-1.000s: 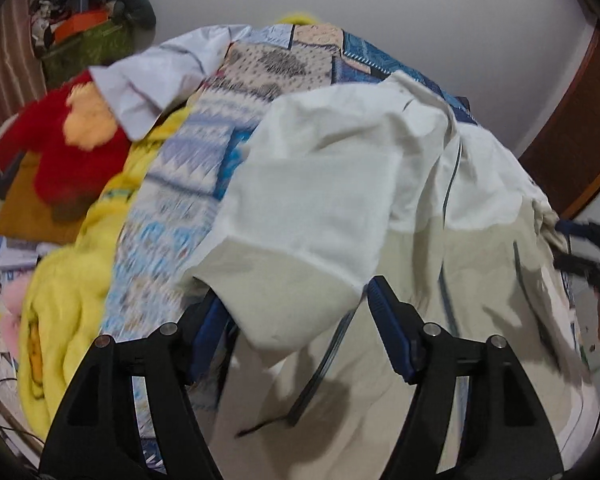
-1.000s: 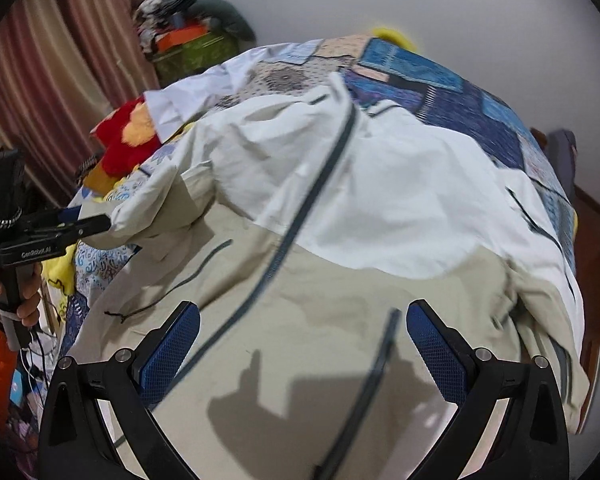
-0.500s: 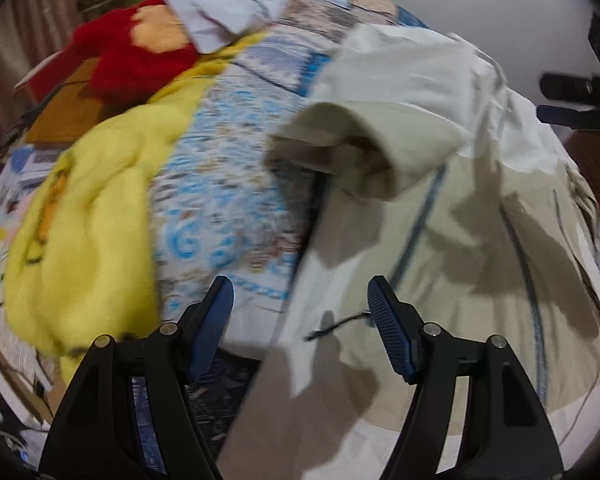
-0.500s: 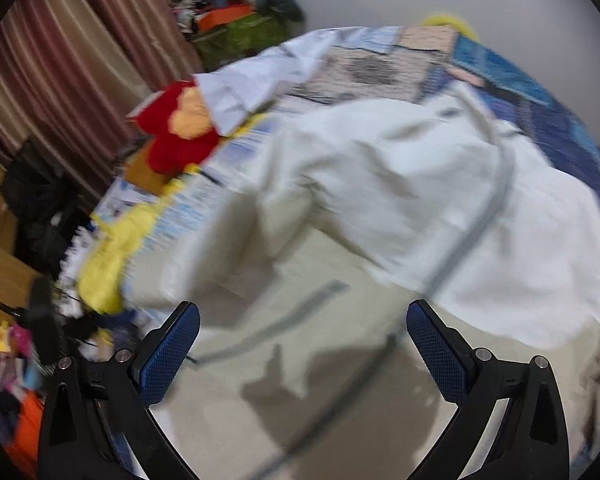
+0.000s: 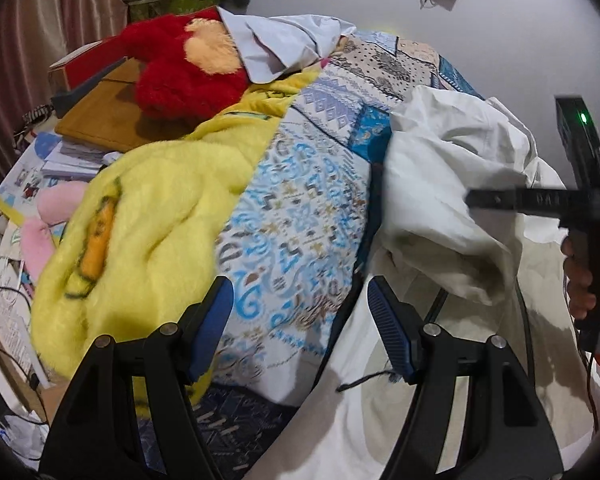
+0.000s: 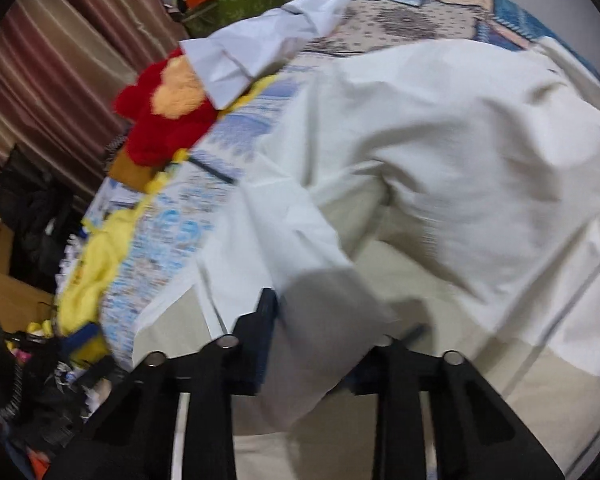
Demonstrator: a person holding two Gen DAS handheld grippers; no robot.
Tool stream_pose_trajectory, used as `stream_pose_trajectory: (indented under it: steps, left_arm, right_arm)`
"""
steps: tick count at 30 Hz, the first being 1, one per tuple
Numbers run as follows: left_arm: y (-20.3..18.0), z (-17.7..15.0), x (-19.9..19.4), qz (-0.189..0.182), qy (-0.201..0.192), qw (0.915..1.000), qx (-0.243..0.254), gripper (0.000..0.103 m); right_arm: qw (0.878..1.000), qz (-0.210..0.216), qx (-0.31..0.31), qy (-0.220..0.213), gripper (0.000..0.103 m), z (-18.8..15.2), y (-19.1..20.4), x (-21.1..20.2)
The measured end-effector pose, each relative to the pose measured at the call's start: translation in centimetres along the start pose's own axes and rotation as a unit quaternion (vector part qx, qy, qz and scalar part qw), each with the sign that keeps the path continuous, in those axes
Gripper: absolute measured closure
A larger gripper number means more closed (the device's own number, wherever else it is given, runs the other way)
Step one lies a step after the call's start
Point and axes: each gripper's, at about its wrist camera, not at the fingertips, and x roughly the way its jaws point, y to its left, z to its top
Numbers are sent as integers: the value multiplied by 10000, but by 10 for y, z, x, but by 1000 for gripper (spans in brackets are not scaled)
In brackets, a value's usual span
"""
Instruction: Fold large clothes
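A large white and beige garment (image 6: 440, 152) with dark drawstrings lies spread on the bed. Its beige sleeve cuff (image 6: 320, 308) sits bunched between the fingers of my right gripper (image 6: 328, 320), whose jaws are closing on it. In the left wrist view that right gripper (image 5: 476, 200) reaches in from the right to the folded sleeve (image 5: 440, 216), held by a hand (image 5: 578, 280). My left gripper (image 5: 300, 300) hangs open over the patterned bedspread (image 5: 296, 216), with the garment's left edge (image 5: 352, 360) beside its right finger and nothing between its fingers.
A yellow fleece blanket (image 5: 140, 216) lies left of the garment. A red plush toy (image 5: 180, 68) and a pale blue shirt (image 5: 276, 44) sit at the far end. Books and papers (image 5: 68, 152) clutter the left side. A striped curtain (image 6: 52, 64) hangs behind.
The right jaws went from wide open to narrow around the sleeve cuff. The left gripper moved left, off the sleeve and over the bedspread; the right gripper now shows in its view.
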Motion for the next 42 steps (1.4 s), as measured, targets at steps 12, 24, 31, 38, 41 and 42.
stream_pose_trajectory:
  steps: [12,24,31,38,41,42]
  left_arm:
    - [-65,18,80,-1371,960,9843,-568,34]
    - [-89,38,151,-1647,1406,9626,-1630,66]
    - [-107,42,116,-619,778,9894,-1059,84]
    - [-126,70,18,642,-525,9965,58,86]
    - [-144,83,-20,993,-1023,9880,597,86]
    - [-155,86,-31,1040,-1174,9845,780,86]
  right_arm:
    - [9831,-1471,-1077,-141,87,-51,-47,-19]
    - [9789,-1668,-1180,-54,87,-86,-83,-73]
    - [9590,-2561,-1192,246,87,-120,-130,-65]
    - [9328,-3338,-1347,-169,44,-128,-131,-65]
    - [9450,-3092,-1039,-247,36,-130,-138,-72]
    - [9557,-2813,-842,-220,36,-130,-144,-78]
